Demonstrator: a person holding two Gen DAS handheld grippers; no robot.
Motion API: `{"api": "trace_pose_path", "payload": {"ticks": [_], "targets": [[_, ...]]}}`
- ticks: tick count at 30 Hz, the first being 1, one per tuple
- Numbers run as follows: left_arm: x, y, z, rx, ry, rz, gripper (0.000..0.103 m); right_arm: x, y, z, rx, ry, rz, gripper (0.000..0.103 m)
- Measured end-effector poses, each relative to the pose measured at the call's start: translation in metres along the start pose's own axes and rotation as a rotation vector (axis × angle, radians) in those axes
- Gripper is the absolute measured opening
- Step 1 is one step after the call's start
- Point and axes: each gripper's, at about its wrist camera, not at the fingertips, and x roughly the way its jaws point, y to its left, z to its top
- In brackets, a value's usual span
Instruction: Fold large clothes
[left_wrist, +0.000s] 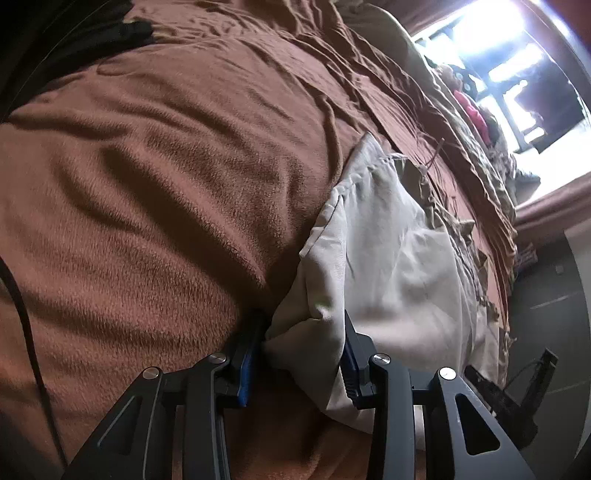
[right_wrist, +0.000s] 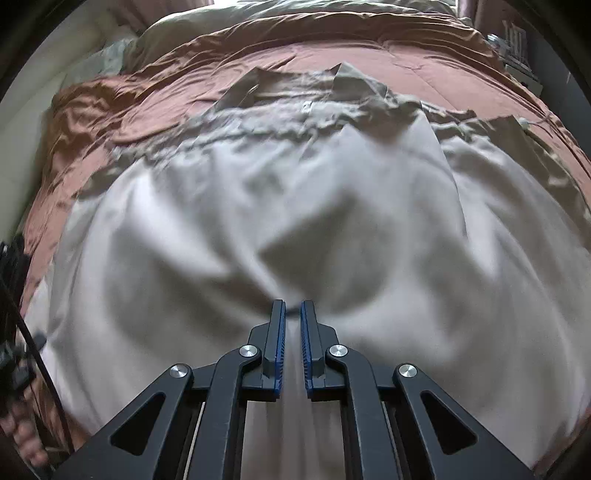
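- Nearest in our left wrist view, our left gripper (left_wrist: 304, 334) straddles a bunched corner of the pale beige garment (left_wrist: 384, 266); the cloth fills the gap between the blue pads (left_wrist: 245, 363), which bear on its folds, so we read it as grasping the garment.
- In our right wrist view, our right gripper (right_wrist: 293, 314) is clenched on a pinch of the same garment (right_wrist: 258, 206); only a thin strip of cloth shows between the blue pads (right_wrist: 279, 343), and creases fan out from the tips.
- At the left edge of that view a person's hand (right_wrist: 26, 432) shows beside a dark cable (right_wrist: 37, 354).
- Further out, the garment lies spread over the brown bedspread (left_wrist: 155, 177), its gathered waistband and darker flaps (right_wrist: 354, 83) at the far side.
- Beyond it the bedspread (right_wrist: 177, 66) runs wrinkled toward pale bedding (right_wrist: 207, 26) at the head.
- Farthest off in the left view, bright windows (left_wrist: 491, 55) glare, with colourful items (left_wrist: 472, 110) blurred on the bed's far edge.
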Motion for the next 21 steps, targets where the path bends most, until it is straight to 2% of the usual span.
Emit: {"api": "trace_pose_path", "payload": {"ticks": [3, 12, 16, 19, 20, 21], "targets": [[0.001, -0.001, -0.003, -0.015, -0.010, 0.014, 0.041, 0.015, -0.004, 0.018, 0.034, -0.012, 0.012, 0.004], [0.012, -0.014, -0.003, 0.008, -0.031, 0.060, 0.059, 0.055, -0.022, 0.074, 0.094, -0.022, 0.029, 0.004], [0.015, -0.018, -0.004, 0.011, -0.051, 0.047, 0.071, 0.067, -0.021, 0.090, 0.091, -0.025, 0.013, 0.004], [0.016, -0.021, -0.004, 0.015, -0.063, 0.065, 0.069, 0.074, -0.025, 0.100, 0.094, -0.028, 0.026, 0.004], [0.016, -0.022, -0.004, 0.015, -0.067, 0.087, 0.059, 0.074, -0.026, 0.101, 0.089, -0.029, 0.037, 0.004], [0.014, -0.021, -0.004, 0.009, -0.072, 0.116, 0.054, 0.073, -0.027, 0.101, 0.086, -0.025, 0.050, 0.004]]}}
